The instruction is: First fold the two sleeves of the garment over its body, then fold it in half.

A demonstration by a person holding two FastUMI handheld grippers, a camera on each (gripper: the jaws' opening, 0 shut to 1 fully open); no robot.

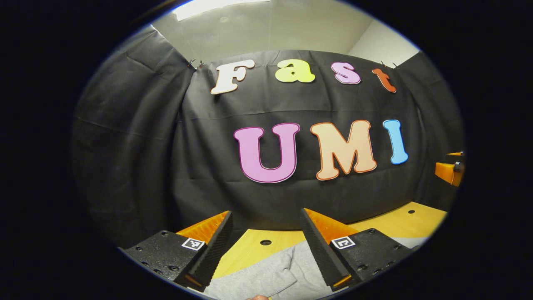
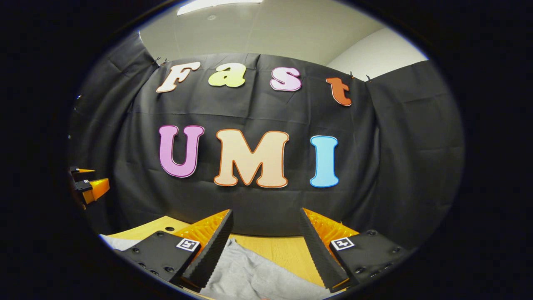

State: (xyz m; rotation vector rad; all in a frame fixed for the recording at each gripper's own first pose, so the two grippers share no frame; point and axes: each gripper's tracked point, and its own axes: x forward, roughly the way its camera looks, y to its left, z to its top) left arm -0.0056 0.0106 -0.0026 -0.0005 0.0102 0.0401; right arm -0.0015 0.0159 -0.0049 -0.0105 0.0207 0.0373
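Presently both grippers, left (image 1: 265,246) and right (image 2: 265,246), hover with jaws open above the apparently flat grey garment (image 1: 266,277) on the table (image 1: 399,223).

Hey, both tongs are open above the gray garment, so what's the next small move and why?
Probably lower the left tongs toward the gray garment to catch a sleeve. Both they and the right tongs stand open, holding nothing, and the cloth lies flat on the wooden table below.

wall: black cloth (image 1: 137,158); table: wooden (image 1: 250,250); ceiling: pale (image 2: 270,29)
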